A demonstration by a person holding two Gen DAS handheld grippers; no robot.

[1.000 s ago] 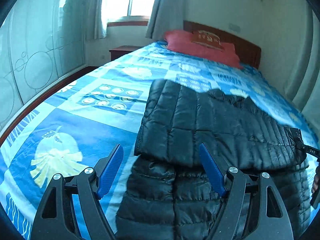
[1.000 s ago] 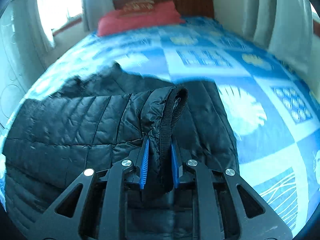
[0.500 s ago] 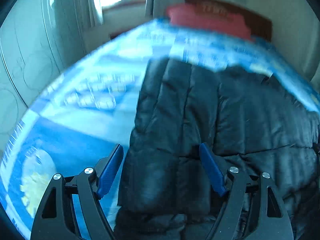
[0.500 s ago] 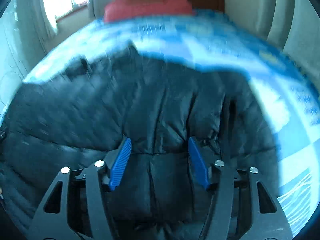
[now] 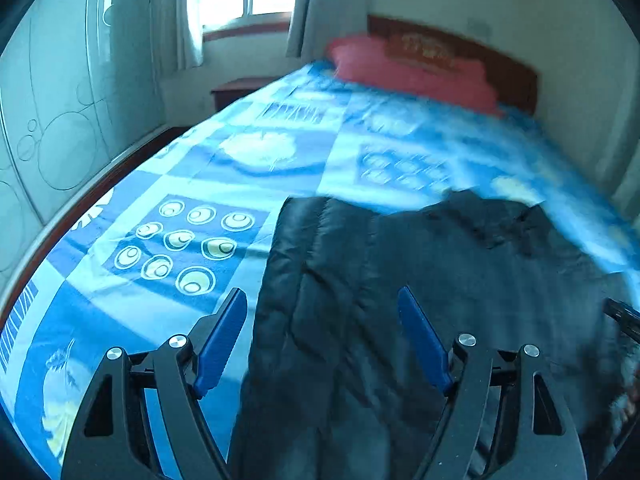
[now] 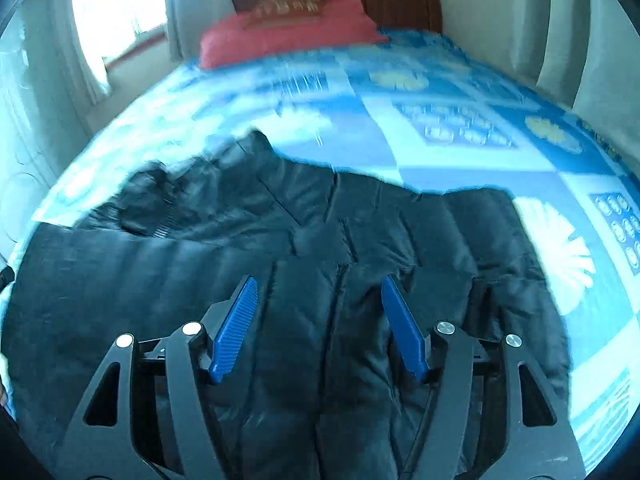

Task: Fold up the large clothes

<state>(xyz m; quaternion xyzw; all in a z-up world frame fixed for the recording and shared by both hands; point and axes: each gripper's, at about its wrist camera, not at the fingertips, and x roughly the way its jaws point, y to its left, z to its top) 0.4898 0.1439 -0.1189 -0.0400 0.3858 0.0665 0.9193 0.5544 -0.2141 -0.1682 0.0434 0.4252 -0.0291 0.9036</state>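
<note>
Two grippers over black puffer jacket (image 6: pixel 160 280), left gripper (image 5: pixel 322 300) jaws apart, right gripper (image 6: pixel 316 290) jaws opening, empty

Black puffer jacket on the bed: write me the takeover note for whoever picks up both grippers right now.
Left gripper: open, holding nothing, above the jacket's left edge.
Right gripper: jaws opening, nothing between the pads, above the middle of the jacket.
Black puffer jacket: lies on the blue patterned bedspread, toward the foot of the bed, away from the red pillow.
Done: jacket looks partly folded, with one layer over the body; blur hides detail.
Left: likely another fold and tidying, judging by its bulk.
</note>
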